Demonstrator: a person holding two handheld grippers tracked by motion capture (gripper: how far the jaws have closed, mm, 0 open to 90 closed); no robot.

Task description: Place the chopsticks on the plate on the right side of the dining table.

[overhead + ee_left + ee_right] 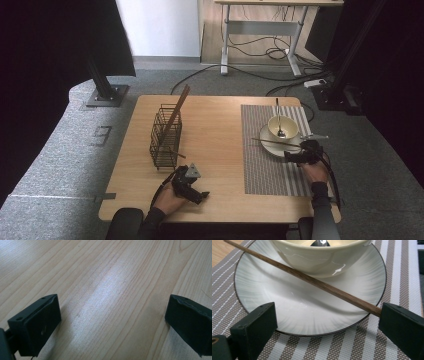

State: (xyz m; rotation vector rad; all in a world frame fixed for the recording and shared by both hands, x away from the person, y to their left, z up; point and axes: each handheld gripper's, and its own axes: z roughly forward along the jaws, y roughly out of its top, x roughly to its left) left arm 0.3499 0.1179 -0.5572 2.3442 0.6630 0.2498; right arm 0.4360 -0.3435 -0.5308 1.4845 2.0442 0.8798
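High view: the right gripper [299,154] sits at the near edge of the white plate [272,147] on the striped placemat [265,170], at the table's right side. A cream bowl [282,127] stands on the plate with a spoon [279,122] in it, and a brown chopstick [275,142] lies across the plate's near part. The left gripper [192,187] rests low over the bare wooden table [215,130], near the front edge, just in front of a black wire basket [165,136] that holds another chopstick [177,110] leaning upright. A mark like the figure 9 [102,135] shows on the grey floor to the left.

Left gripper view: the jaws stand wide apart over plain wood grain [110,290], holding nothing.

Right gripper view: the jaws stand wide apart. The chopstick [312,281] runs slantwise over the plate [287,305], passing the bowl [319,257], and its near end meets the right-hand jaw's inner face; the other jaw is well clear of it. No brand or label can be read.
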